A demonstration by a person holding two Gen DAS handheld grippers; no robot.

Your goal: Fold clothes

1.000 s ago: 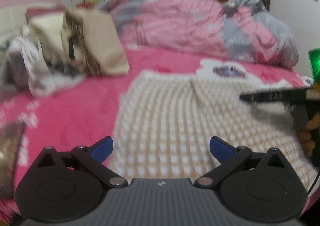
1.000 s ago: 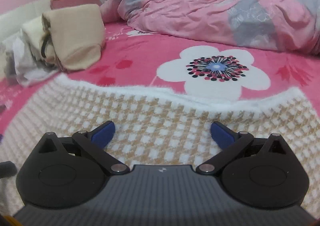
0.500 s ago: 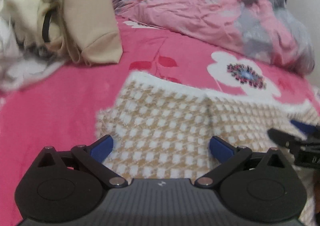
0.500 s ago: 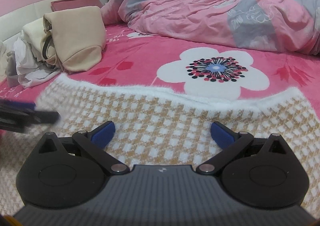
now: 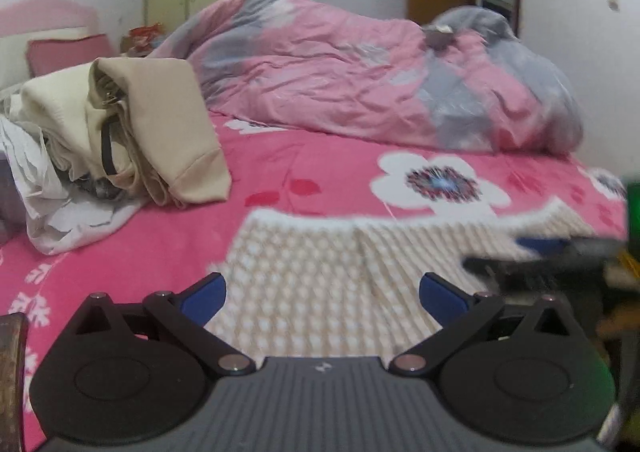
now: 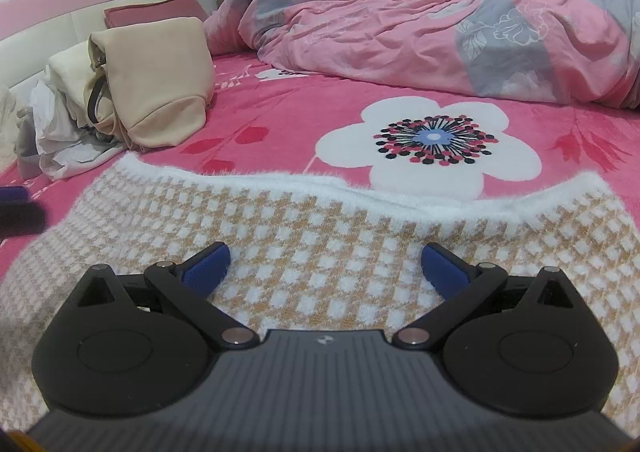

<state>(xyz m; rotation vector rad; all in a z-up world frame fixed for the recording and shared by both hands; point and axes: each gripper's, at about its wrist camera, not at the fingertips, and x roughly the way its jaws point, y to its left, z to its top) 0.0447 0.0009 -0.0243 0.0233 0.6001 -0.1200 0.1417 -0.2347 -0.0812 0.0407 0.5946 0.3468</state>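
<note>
Sweater: flat on bed, spread under both my jaws.
Left gripper: wide, empty.
Right gripper: wide, empty.

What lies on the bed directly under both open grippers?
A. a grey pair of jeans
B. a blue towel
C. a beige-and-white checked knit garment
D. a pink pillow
C: the beige-and-white checked knit garment lies spread on the pink bedsheet beneath the open right gripper and left gripper.
</note>
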